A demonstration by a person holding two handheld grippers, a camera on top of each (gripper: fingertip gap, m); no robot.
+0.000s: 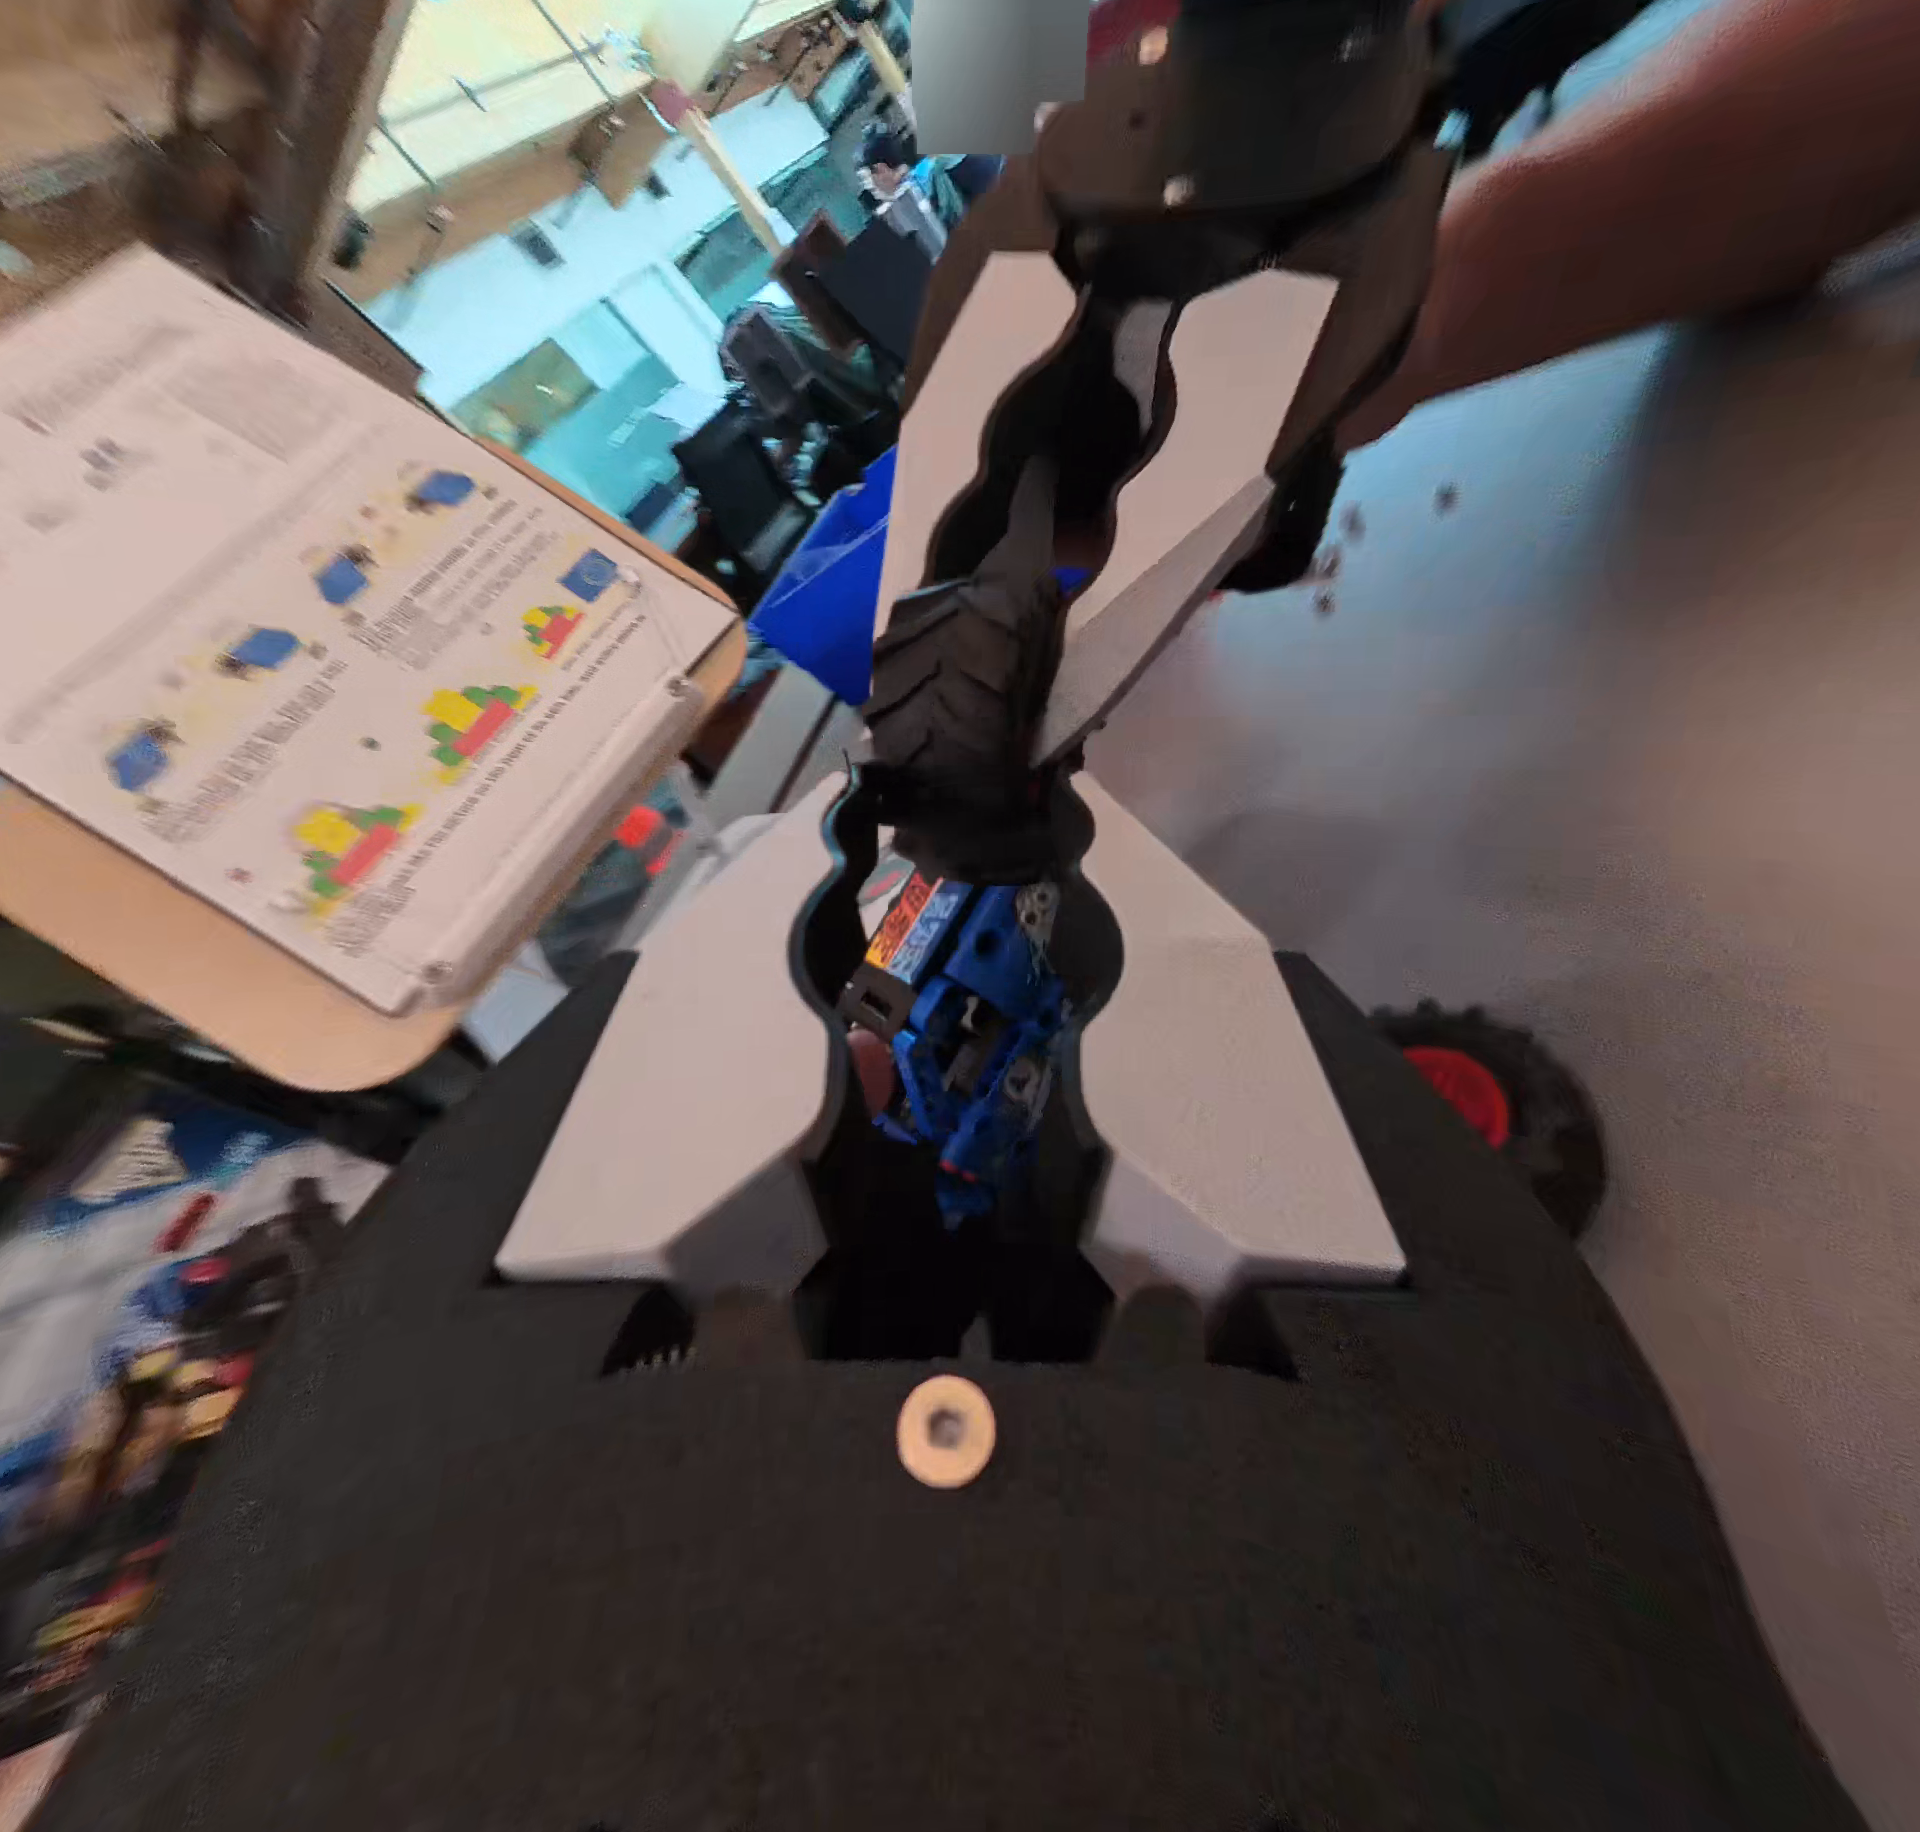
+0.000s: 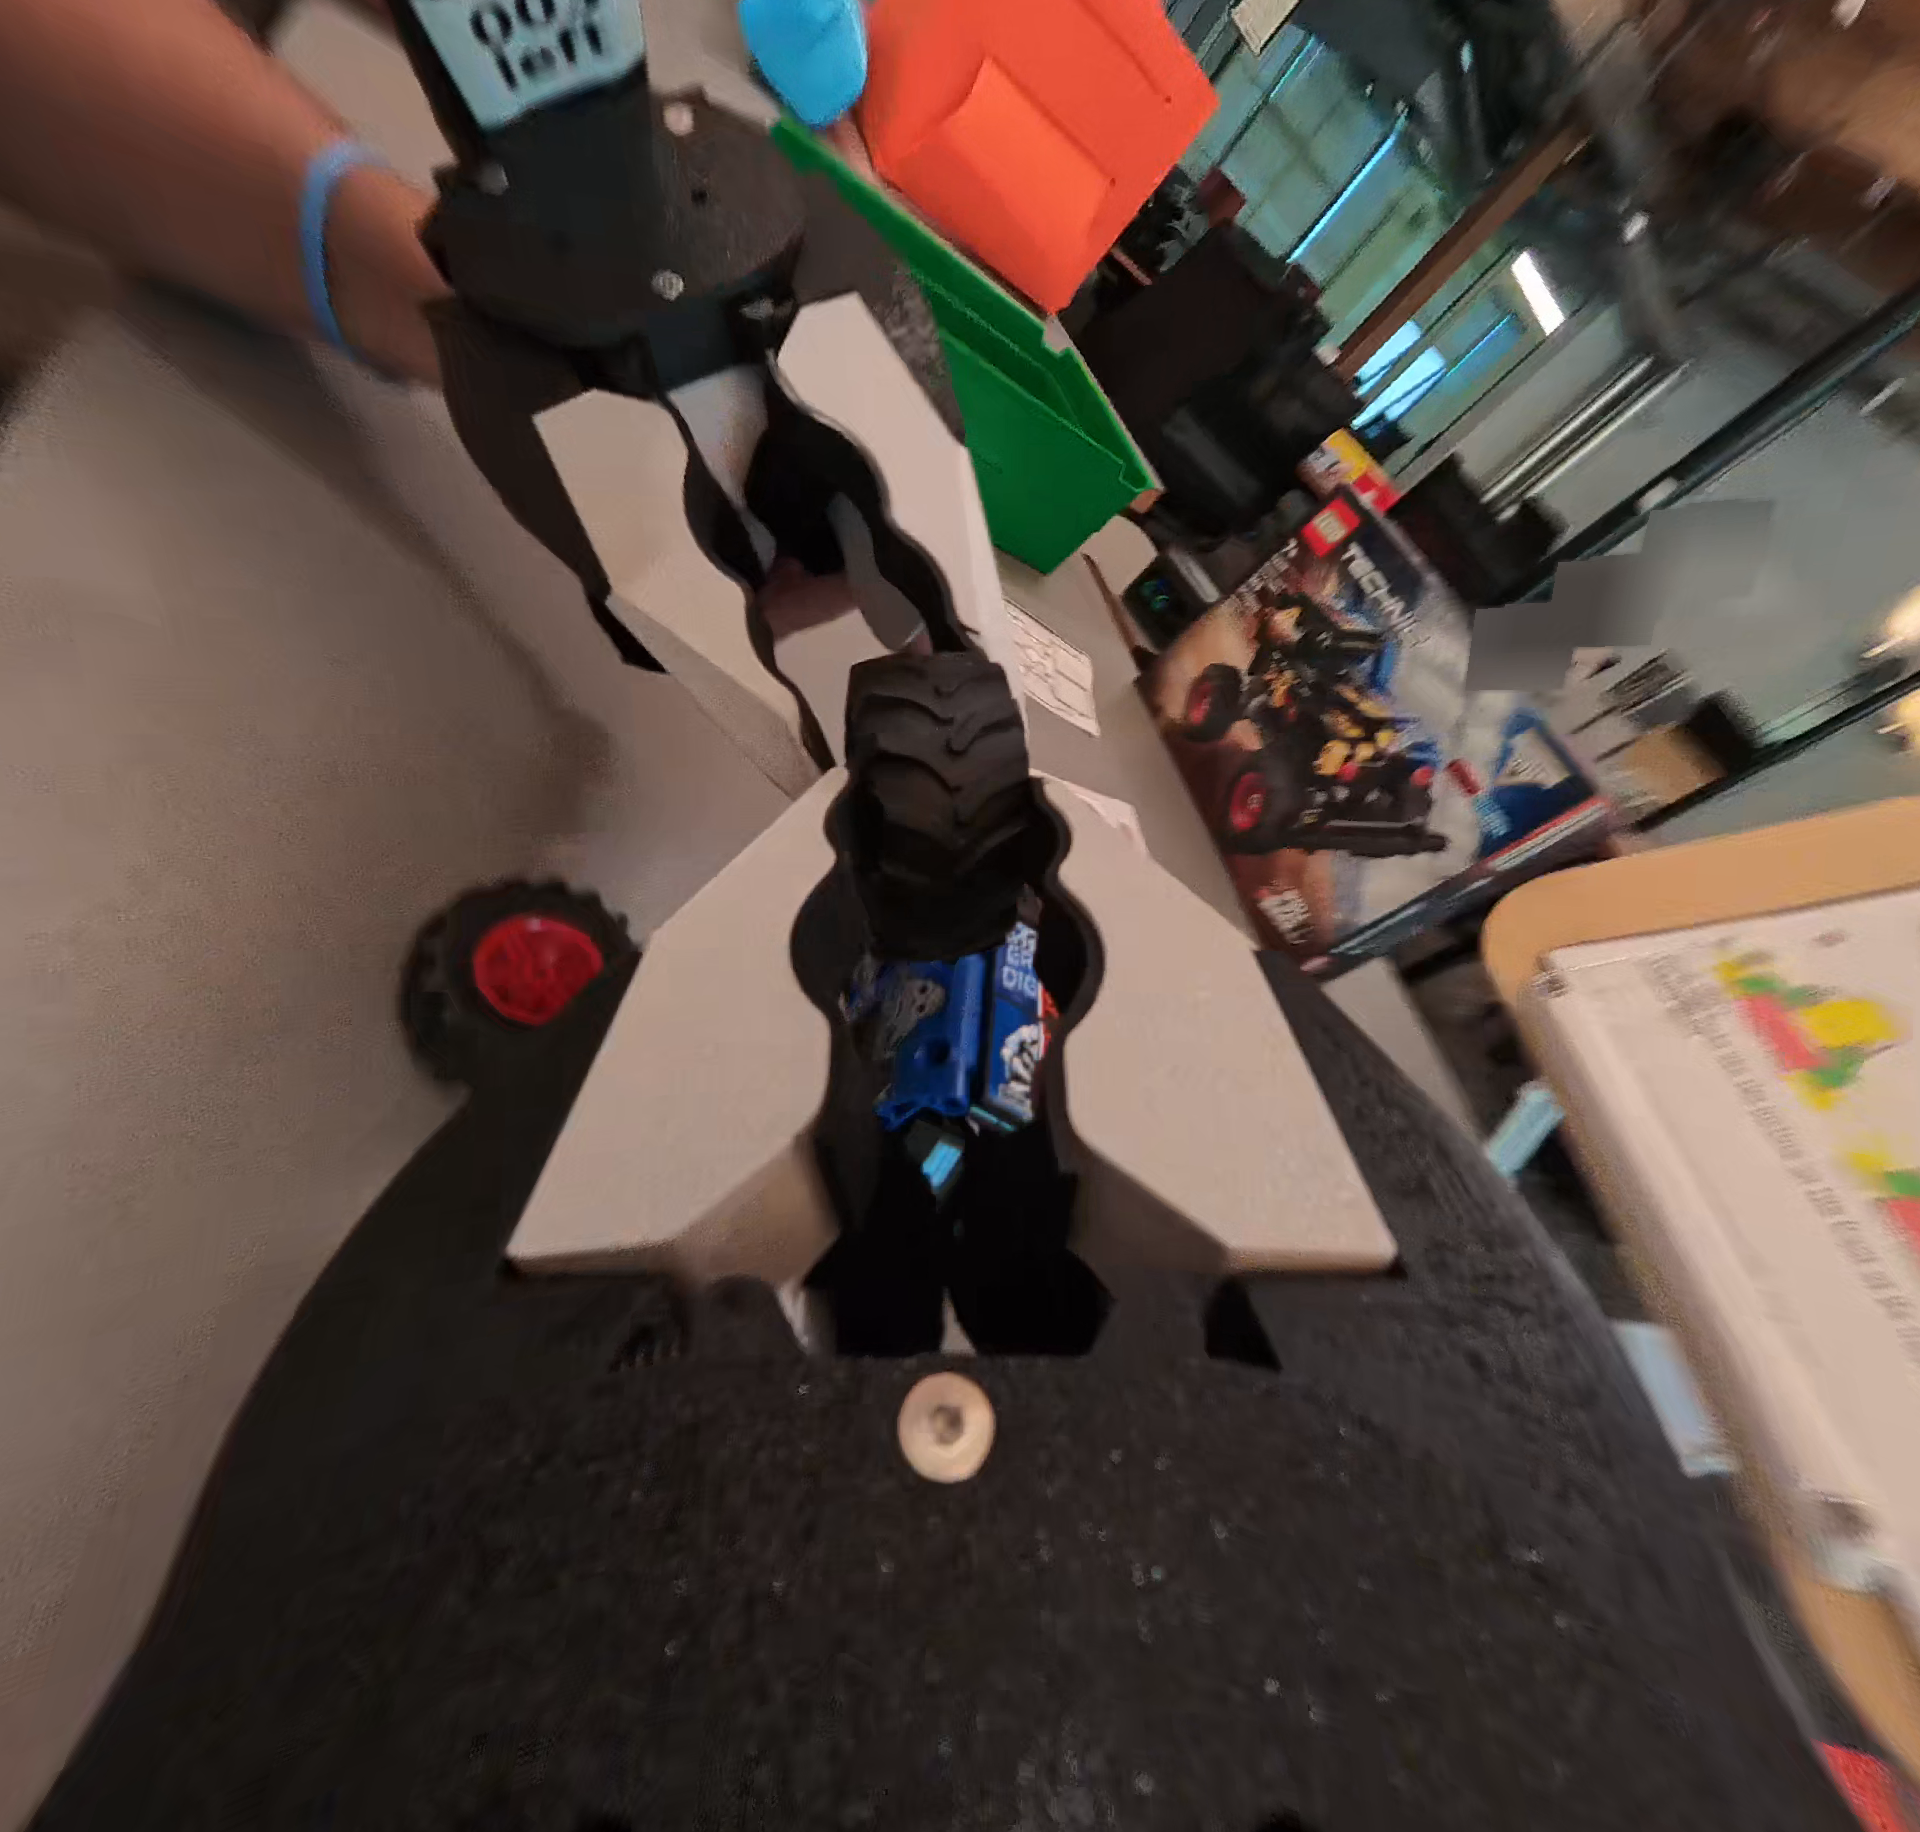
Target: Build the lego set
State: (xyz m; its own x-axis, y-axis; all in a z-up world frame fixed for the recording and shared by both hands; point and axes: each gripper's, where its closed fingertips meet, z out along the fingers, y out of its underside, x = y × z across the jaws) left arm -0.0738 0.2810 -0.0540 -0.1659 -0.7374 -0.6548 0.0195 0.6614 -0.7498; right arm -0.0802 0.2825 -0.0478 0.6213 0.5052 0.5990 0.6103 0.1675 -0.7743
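Gripping blue lego model between left fingers

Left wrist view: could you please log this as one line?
left tongs, right tongs: tips meeting | black tyre: between them | blue model: adjoining | spare wheel: on table

Each wrist camera looks forward along its own tongs from close behind, facing the other across the counter; both share the blue lego model and black tyre.
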